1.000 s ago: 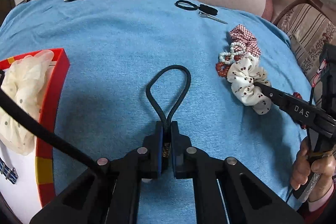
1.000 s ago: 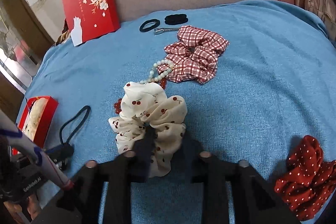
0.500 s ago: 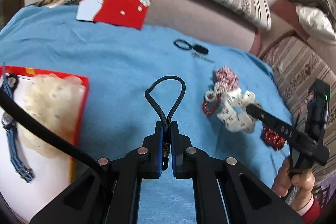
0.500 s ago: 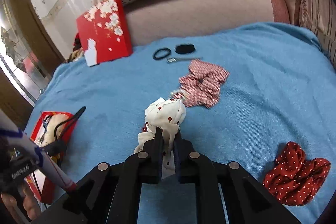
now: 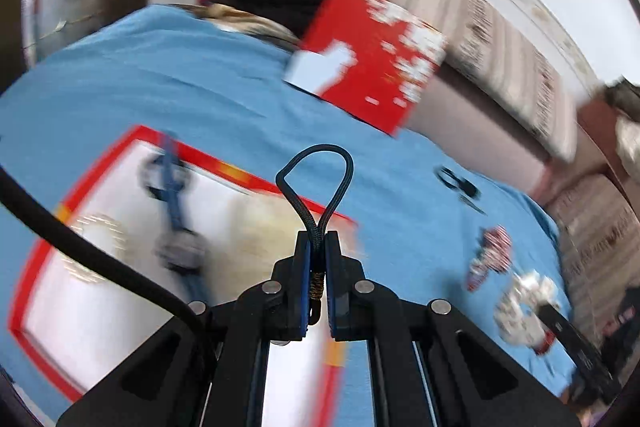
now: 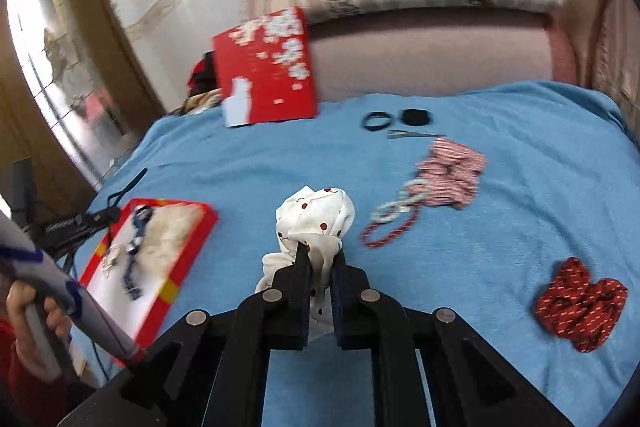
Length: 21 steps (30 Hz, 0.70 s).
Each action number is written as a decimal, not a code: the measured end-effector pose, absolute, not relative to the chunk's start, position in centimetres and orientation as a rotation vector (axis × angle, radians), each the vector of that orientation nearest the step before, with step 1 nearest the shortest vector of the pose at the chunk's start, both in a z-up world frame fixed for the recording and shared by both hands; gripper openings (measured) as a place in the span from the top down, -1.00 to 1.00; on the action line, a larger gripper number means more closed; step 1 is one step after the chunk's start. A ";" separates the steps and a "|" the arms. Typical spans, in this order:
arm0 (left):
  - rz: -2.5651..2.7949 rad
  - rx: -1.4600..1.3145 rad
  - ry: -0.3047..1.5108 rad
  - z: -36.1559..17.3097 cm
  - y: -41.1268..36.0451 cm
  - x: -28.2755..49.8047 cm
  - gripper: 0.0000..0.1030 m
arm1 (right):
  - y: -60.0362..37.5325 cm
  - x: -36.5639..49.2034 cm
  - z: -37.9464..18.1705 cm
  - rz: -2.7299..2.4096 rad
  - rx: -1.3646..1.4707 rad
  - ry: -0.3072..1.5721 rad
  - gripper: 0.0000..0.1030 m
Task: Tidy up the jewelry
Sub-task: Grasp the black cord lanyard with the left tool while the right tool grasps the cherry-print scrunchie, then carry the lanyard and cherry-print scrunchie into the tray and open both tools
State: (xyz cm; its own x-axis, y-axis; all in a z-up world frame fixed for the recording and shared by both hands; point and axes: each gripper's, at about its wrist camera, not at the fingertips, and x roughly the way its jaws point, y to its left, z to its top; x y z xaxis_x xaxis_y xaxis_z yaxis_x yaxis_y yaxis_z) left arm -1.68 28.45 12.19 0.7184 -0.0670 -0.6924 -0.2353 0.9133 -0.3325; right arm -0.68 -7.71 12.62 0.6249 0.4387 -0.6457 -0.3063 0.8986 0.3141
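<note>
My left gripper [image 5: 318, 251] is shut on a black cord hair tie [image 5: 316, 179], whose loop sticks out ahead, above the near edge of the open red box [image 5: 224, 167]. In the box lie a blue watch [image 5: 172, 203], a cream scrunchie [image 5: 256, 227] and a pearl bracelet [image 5: 96, 247], all blurred. My right gripper [image 6: 320, 259] is shut on a white cherry-print scrunchie [image 6: 316, 219], held up off the blue blanket, with the red box [image 6: 200, 231] to its left. The left gripper [image 6: 104, 215] shows beyond that box.
On the blanket lie a plaid scrunchie [image 6: 452, 171], a pearl bracelet [image 6: 400, 207], a red bead bracelet [image 6: 390, 231], a red dotted scrunchie [image 6: 580, 303], two black hair ties [image 6: 376, 119] and a clip [image 6: 412, 135]. The red lid [image 6: 264, 67] leans on the sofa.
The right gripper closed on the white scrunchie and lifted it off the blanket. The left gripper rose and swung left over the red box, carrying the black hair tie.
</note>
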 end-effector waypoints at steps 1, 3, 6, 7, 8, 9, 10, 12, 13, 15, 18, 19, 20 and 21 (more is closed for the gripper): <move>0.117 -0.416 0.770 12.2 29.4 -1.7 0.88 | -6.5 -1.0 12.9 0.452 0.171 0.788 0.82; 0.176 -0.411 0.779 11.9 31.7 -1.5 0.88 | -4.7 -1.4 13.1 0.488 0.170 0.796 0.82; 0.214 -0.440 0.796 11.0 34.6 -0.8 0.88 | -1.2 -1.7 13.2 0.553 0.168 0.824 0.82; 0.229 -0.444 0.798 10.8 35.4 -0.6 0.88 | 0.4 -1.7 13.2 0.580 0.169 0.838 0.82; 0.246 -0.448 0.801 10.5 36.2 -0.3 0.88 | 1.3 -1.7 13.1 0.598 0.172 0.848 0.82; 0.257 -0.451 0.803 10.3 36.8 -0.1 0.88 | 2.7 -1.7 13.0 0.623 0.175 0.861 0.82; 0.269 -0.460 0.806 10.1 37.6 0.1 0.88 | 4.0 -1.8 12.9 0.649 0.178 0.875 0.82; 0.282 -0.488 0.813 9.5 38.9 0.3 0.88 | 6.5 -2.0 12.8 0.694 0.175 0.901 0.82; 0.289 -0.501 0.818 9.2 39.4 0.4 0.88 | 7.9 -2.1 12.7 0.719 0.169 0.917 0.82; 0.307 -0.520 0.834 8.4 40.3 0.8 0.88 | 10.4 -2.4 12.2 0.760 0.152 0.946 0.82; 0.314 -0.560 0.863 6.8 41.6 1.4 0.88 | 13.6 -3.3 11.1 0.784 0.091 0.979 0.82; 0.311 -0.569 0.873 6.4 41.8 1.6 0.88 | 14.4 -3.4 10.4 0.786 0.076 0.997 0.82; 0.306 -0.580 0.882 6.0 42.0 1.9 0.88 | 15.0 -3.4 9.9 0.784 0.065 1.010 0.82; 0.303 -0.588 0.886 5.8 42.1 2.0 0.88 | 15.7 -3.4 9.3 0.777 0.049 1.022 0.82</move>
